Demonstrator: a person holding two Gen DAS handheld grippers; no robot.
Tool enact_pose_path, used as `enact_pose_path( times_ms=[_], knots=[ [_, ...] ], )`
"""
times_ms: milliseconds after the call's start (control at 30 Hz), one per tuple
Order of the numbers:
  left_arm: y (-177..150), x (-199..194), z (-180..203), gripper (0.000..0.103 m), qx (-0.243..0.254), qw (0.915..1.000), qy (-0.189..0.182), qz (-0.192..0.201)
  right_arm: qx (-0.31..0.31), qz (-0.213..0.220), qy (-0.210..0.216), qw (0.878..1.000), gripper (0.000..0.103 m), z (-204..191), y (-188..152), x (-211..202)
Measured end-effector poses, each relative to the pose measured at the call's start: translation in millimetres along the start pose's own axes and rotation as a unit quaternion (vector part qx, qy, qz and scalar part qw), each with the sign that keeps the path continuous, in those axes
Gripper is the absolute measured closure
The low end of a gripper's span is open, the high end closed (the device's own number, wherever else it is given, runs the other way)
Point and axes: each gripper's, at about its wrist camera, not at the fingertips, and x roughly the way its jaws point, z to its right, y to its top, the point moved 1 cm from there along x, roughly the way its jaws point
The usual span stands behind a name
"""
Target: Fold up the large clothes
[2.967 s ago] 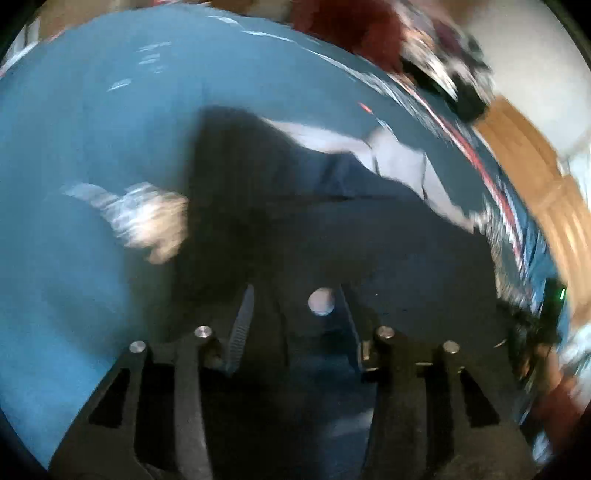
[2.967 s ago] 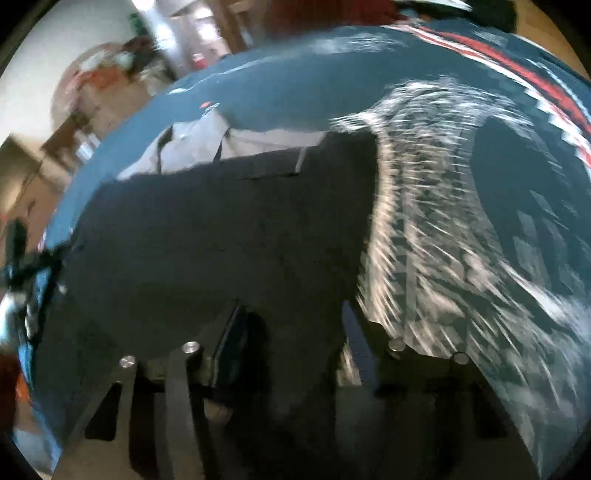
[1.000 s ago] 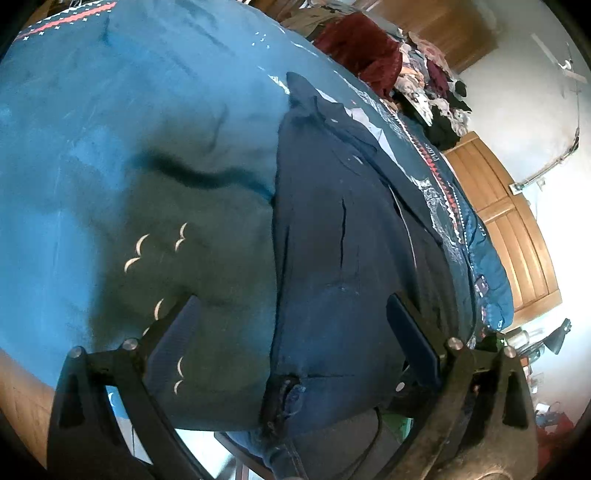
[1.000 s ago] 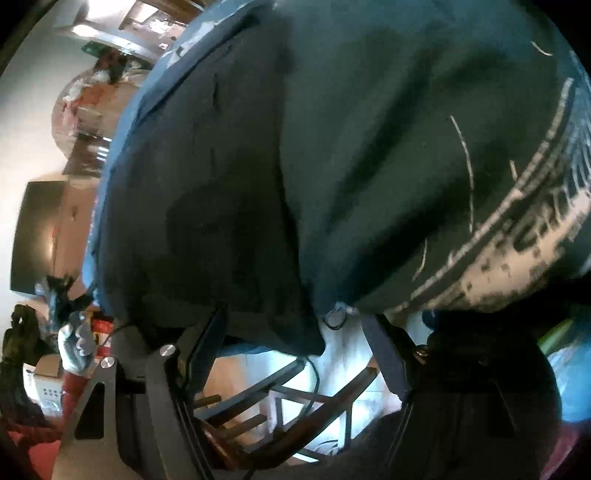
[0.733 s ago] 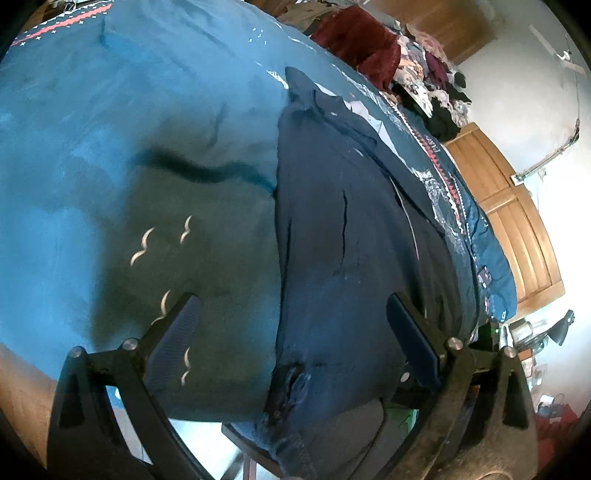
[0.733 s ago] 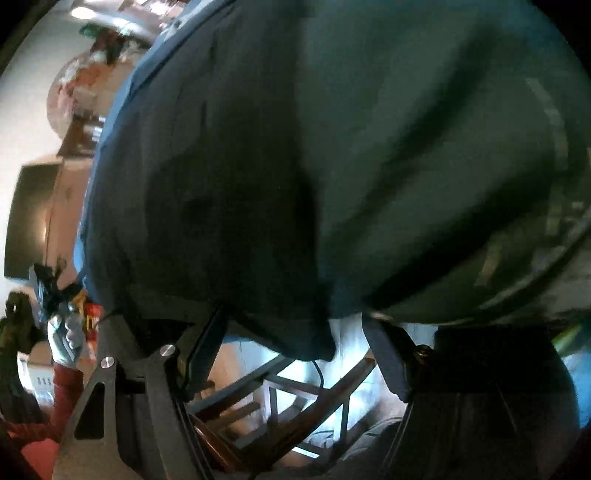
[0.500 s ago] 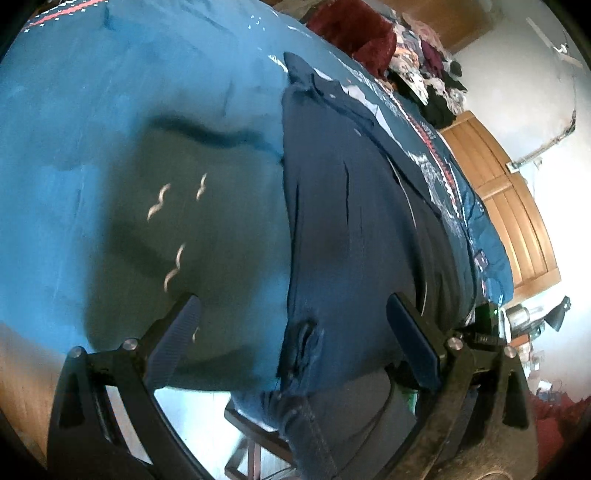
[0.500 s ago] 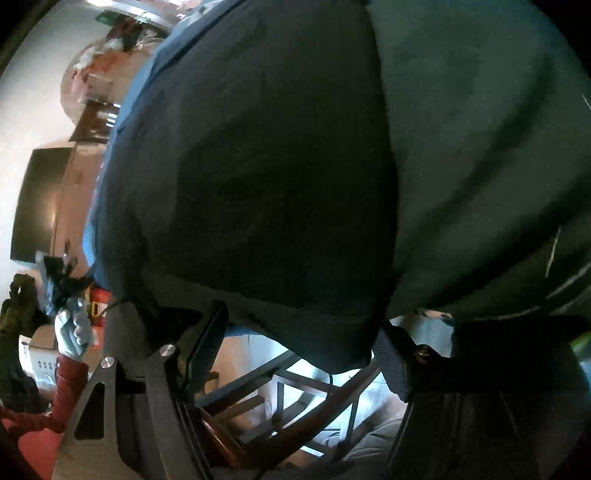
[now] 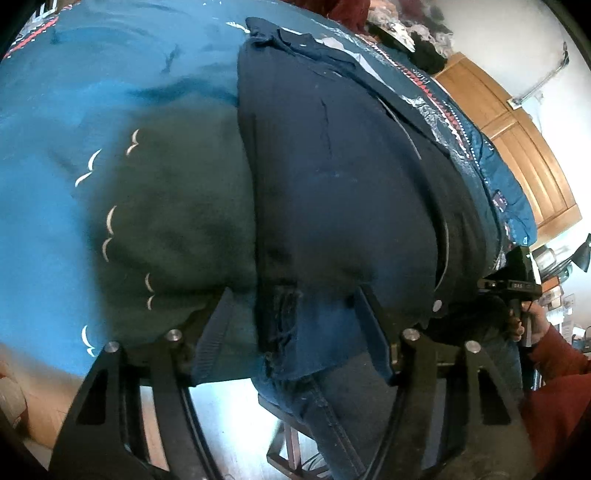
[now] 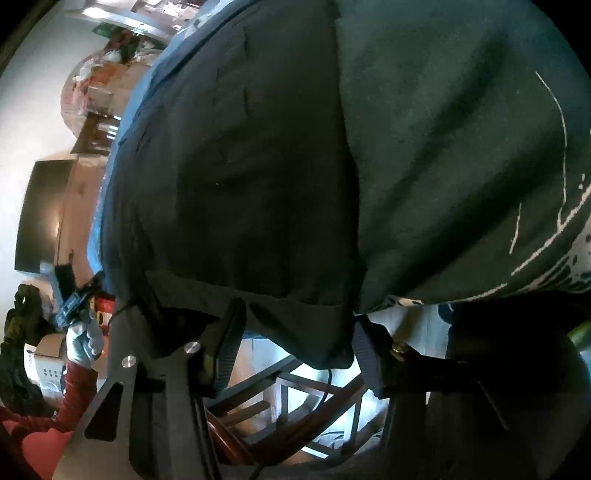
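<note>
- Left wrist view: left tongs (image 9: 291,325) spread wide at the near edge of the bed (image 9: 44,206), gripping nothing.
- Dark navy garment (image 9: 332,177) laid flat along the teal bedspread, lengthwise away from the camera, its near hem hanging over the edge between the two spread fingers (image 9: 218,332).
- Blue inner layer with a frayed seam showing under that hem.
- Far right, a hand (image 9: 524,325) in a red sleeve holding the other tool; wooden cupboard doors (image 9: 517,136) behind; a pile of clothes (image 9: 402,26) at the far end of the bed.
- Below, jeans (image 9: 332,417) and a pale floor.

- Right wrist view: right tongs (image 10: 295,339) likewise released, fingers (image 10: 229,343) wide apart on either side of the garment's (image 10: 240,166) drooping corner, not clamped on it.
- Bedspread (image 10: 461,147) with white printed lines to the right of the garment.
- Wooden chair frame (image 10: 295,398) underneath; at far left a gloved hand (image 10: 83,339) with a red sleeve, holding a black tool.
</note>
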Motion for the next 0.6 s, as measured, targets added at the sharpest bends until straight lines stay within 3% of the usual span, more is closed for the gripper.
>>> enact_pose_path(
  times_ms=[33, 167, 300, 333, 400, 533, 600],
  knots=[
    [0, -2, 0, 0.087, -0.006, 0.9999, -0.011, 0.003, 0.0, 0.001, 0.002, 1.0, 0.048, 1, -1, -2],
    [-1, -8, -5, 0.087, -0.024, 0.9989, -0.039, 0.009, 0.02, 0.022, 0.024, 0.999, 0.058, 9, -4, -13],
    [-1, 3, -3, 0.085, -0.028, 0.9985, -0.046, -0.008, 0.022, 0.023, 0.035, 0.999, 0.059, 12, -6, -13],
    [-1, 7, -4, 0.079, -0.03, 0.9984, -0.047, -0.013, 0.02, 0.018, 0.033, 0.999, 0.058, 12, -6, -11],
    [-3, 15, -8, 0.076, -0.036, 0.9977, -0.054, -0.022, 0.019, 0.012, 0.031, 0.999, 0.053, 10, -4, -6],
    [-5, 10, 3, 0.078, -0.021, 0.9985, -0.048, -0.014, 0.004, 0.003, 0.017, 1.0, 0.053, 1, -3, 0],
    [-5, 3, 9, 0.084, -0.01, 0.9989, -0.046, -0.007, -0.005, 0.007, 0.013, 1.0, 0.06, -4, -4, -5]
  ],
)
